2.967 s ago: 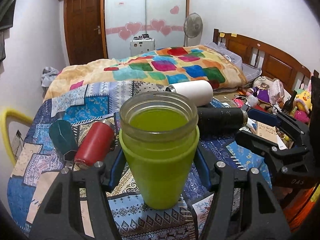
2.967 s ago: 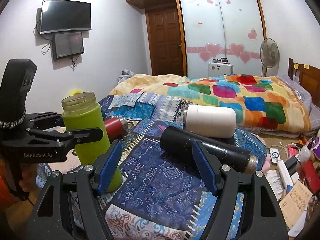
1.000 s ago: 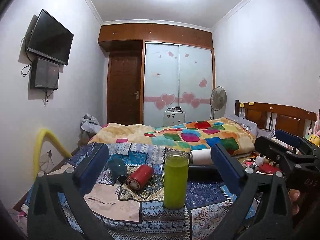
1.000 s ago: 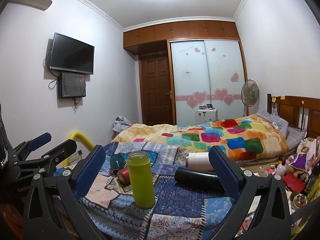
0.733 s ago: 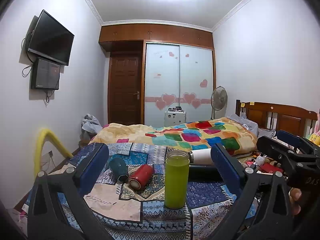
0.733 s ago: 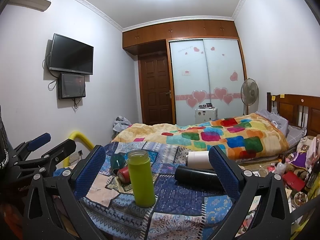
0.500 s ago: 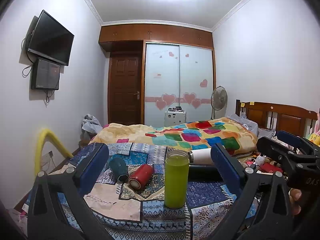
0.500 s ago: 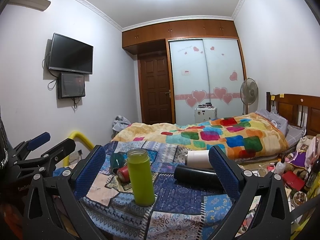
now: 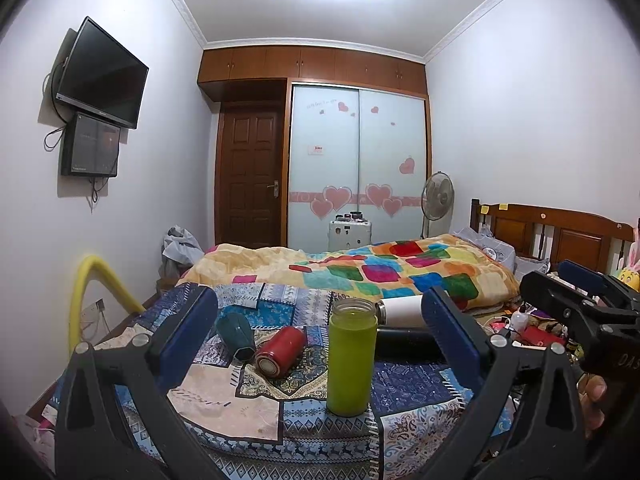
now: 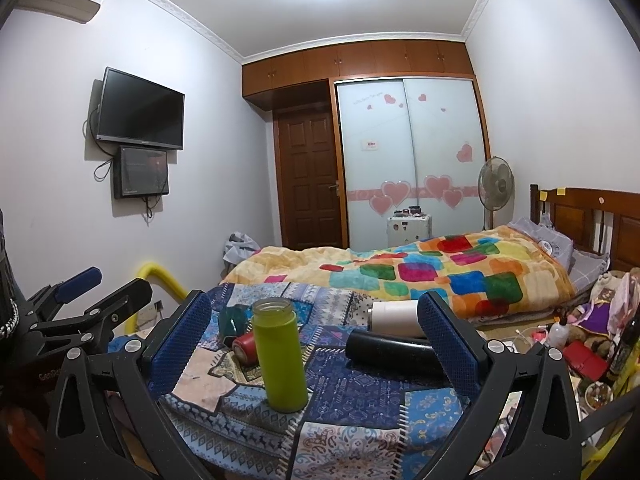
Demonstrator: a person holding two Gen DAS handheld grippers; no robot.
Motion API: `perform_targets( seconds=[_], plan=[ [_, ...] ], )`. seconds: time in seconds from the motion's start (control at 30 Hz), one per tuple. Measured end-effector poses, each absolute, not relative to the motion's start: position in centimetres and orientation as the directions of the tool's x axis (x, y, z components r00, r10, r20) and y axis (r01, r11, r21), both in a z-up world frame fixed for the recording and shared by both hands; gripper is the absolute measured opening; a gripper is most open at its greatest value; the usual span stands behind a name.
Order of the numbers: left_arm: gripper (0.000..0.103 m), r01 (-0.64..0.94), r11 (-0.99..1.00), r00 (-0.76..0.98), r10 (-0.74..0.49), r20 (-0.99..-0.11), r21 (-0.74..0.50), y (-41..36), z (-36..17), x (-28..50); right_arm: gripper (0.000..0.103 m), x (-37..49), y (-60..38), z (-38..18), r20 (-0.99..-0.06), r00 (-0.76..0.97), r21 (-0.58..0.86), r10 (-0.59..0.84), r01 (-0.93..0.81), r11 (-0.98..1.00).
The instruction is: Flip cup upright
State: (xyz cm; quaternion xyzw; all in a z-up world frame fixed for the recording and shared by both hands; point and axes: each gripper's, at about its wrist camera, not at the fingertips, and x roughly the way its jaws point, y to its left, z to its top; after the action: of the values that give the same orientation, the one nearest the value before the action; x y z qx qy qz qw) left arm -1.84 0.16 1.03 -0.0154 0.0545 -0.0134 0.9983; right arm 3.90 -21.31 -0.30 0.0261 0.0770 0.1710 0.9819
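A lime-green cup (image 9: 352, 358) with a clear open rim stands upright on the patterned cloth (image 9: 248, 408); it also shows in the right wrist view (image 10: 281, 354). A red cup (image 9: 280, 351), a dark teal cup (image 9: 234, 332), a white cup (image 9: 400, 311) and a black cup (image 9: 404, 343) lie on their sides behind it. My left gripper (image 9: 320, 344) is open and empty, well back from the green cup. My right gripper (image 10: 314, 340) is open and empty, also drawn back. The black cup (image 10: 390, 354) lies between its fingers in that view.
A bed with a colourful quilt (image 9: 380, 272) lies beyond the cloth. A yellow padded rail (image 9: 88, 296) stands at the left. Clutter and toys (image 10: 588, 344) fill the floor at the right. The right gripper (image 9: 580, 312) shows at the right edge of the left wrist view.
Three seconds ago my left gripper stood around the green cup; both grippers have since pulled back and up. Over the last second almost nothing has moved.
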Motion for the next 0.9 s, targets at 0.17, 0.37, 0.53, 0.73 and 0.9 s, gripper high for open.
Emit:
perform_targets(
  seconds=[0.17, 0.37, 0.53, 0.73, 0.9],
  plan=[
    [0.103, 0.031, 0.999, 0.993, -0.035, -0.114, -0.033, 0.07, 0.96, -1.6, 0.103, 3.89, -21.33, -0.3, -0.143, 0.93, 0.076, 0.339, -0.332, 0.94],
    [0.103, 0.039, 0.999, 0.991, -0.043, -0.124, -0.033, -0.1, 0.9, -1.4, 0.103, 3.91, -21.35, -0.27, -0.141, 0.929, 0.078, 0.341, -0.333, 0.94],
    [0.103, 0.045, 0.999, 0.991, -0.049, -0.125, -0.029, -0.26, 0.8, -1.33, 0.103, 3.9, -21.36, -0.28, -0.143, 0.93, 0.077, 0.339, -0.331, 0.94],
    [0.103, 0.048, 0.998, 0.991, -0.051, -0.125, -0.029, -0.3, 0.75, -1.38, 0.103, 4.0, -21.4, -0.35, -0.143, 0.93, 0.078, 0.339, -0.33, 0.941],
    [0.103, 0.048, 0.998, 0.991, -0.052, -0.125, -0.03, -0.34, 0.75, -1.34, 0.103, 4.05, -21.66, -0.6, -0.146, 0.932, 0.078, 0.333, -0.324, 0.943]
  ],
)
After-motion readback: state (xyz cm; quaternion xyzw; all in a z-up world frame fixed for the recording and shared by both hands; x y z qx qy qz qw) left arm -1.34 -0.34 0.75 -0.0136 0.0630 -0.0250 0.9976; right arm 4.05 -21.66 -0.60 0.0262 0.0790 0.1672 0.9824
